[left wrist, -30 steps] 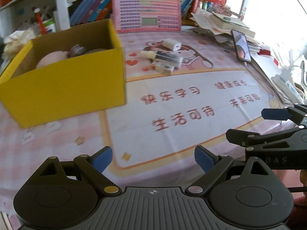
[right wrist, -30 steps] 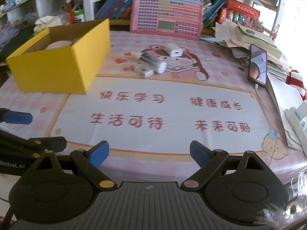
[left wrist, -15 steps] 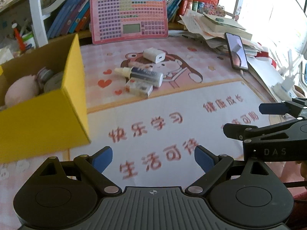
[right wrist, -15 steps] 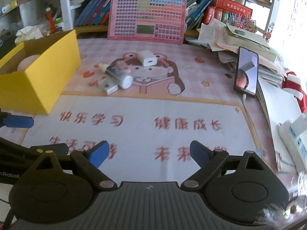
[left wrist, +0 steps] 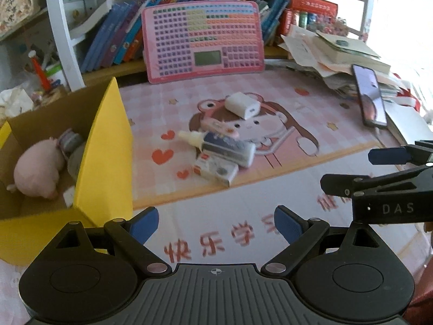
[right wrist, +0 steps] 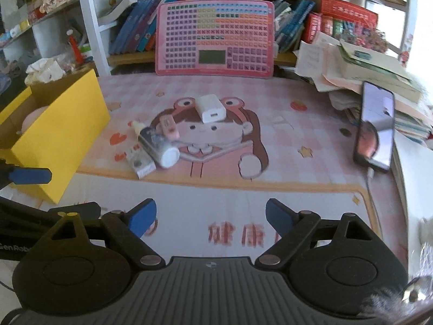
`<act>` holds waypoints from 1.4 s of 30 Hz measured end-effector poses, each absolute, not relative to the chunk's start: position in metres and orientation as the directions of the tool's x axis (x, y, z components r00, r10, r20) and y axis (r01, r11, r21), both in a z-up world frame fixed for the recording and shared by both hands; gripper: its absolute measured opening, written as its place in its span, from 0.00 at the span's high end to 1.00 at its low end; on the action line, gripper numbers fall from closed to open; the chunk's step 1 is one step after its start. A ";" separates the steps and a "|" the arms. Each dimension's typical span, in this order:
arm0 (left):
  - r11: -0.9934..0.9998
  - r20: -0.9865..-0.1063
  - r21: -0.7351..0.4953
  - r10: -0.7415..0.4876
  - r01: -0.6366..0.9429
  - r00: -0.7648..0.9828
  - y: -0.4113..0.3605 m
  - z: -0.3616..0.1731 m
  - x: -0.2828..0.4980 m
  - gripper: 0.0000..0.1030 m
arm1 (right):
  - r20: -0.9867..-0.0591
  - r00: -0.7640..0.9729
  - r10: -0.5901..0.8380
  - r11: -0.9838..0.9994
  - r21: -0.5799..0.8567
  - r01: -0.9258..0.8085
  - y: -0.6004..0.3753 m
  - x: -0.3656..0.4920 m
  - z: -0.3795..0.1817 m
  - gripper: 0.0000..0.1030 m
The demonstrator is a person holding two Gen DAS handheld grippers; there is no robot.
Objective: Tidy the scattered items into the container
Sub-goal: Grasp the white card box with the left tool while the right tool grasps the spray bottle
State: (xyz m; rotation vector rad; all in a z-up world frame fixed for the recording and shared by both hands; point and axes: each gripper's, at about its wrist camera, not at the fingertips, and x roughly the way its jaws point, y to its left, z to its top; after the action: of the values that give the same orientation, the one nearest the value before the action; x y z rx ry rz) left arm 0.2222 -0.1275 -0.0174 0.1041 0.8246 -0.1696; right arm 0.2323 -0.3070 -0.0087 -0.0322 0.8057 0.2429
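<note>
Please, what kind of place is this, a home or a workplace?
Probably a child's study desk at home: a pink cartoon desk mat printed with a girl and Chinese words, a shelf of upright books behind, and a pink learning keyboard board leaning against it.

Both cameras sit low behind their own fingers, looking forward across the worktop toward the bookshelf at the top of the frame. The left wrist view stands close to the yellow box (left wrist: 108,146) at its left edge. Both views share the white charger (left wrist: 242,106) (right wrist: 210,108) near centre and the pink keyboard board (left wrist: 203,40) (right wrist: 215,38) above it.
</note>
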 end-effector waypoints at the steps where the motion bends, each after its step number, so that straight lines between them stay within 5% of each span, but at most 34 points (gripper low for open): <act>1: 0.982 -0.736 0.030 -0.105 0.187 0.668 -0.128 -0.018 0.225 0.08 | -0.715 0.666 0.213 0.969 0.069 -0.236 -0.308 0.238 -0.009 0.15; 8: 0.982 -0.744 0.063 -0.072 0.177 0.664 -0.143 -0.023 0.246 0.08 | -0.697 0.643 0.317 0.936 0.121 -0.331 -0.303 0.279 -0.010 0.23; 16: 0.987 -0.743 0.076 -0.038 0.141 0.669 -0.148 -0.033 0.270 0.10 | -0.716 0.544 0.438 0.858 0.152 -0.491 -0.271 0.323 -0.024 0.46; 26: 0.990 -0.752 0.093 -0.003 0.111 0.660 -0.152 -0.046 0.291 0.10 | -0.770 0.424 0.477 0.793 0.170 -0.585 -0.237 0.367 -0.052 0.55; 28: 0.990 -0.755 0.093 -0.002 0.110 0.656 -0.153 -0.048 0.294 0.10 | -0.779 0.399 0.483 0.783 0.180 -0.596 -0.236 0.372 -0.058 0.66; 42: 0.988 -0.785 0.086 -0.010 0.125 0.620 -0.159 -0.063 0.320 0.18 | -0.783 0.386 0.487 0.802 0.226 -0.553 -0.292 0.367 -0.053 0.68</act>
State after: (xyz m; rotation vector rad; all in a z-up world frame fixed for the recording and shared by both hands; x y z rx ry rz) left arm 0.3195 -0.1592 -0.0632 0.1367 0.8996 -0.0781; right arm 0.3670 -0.2919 -0.0530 -0.0768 0.9697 0.6630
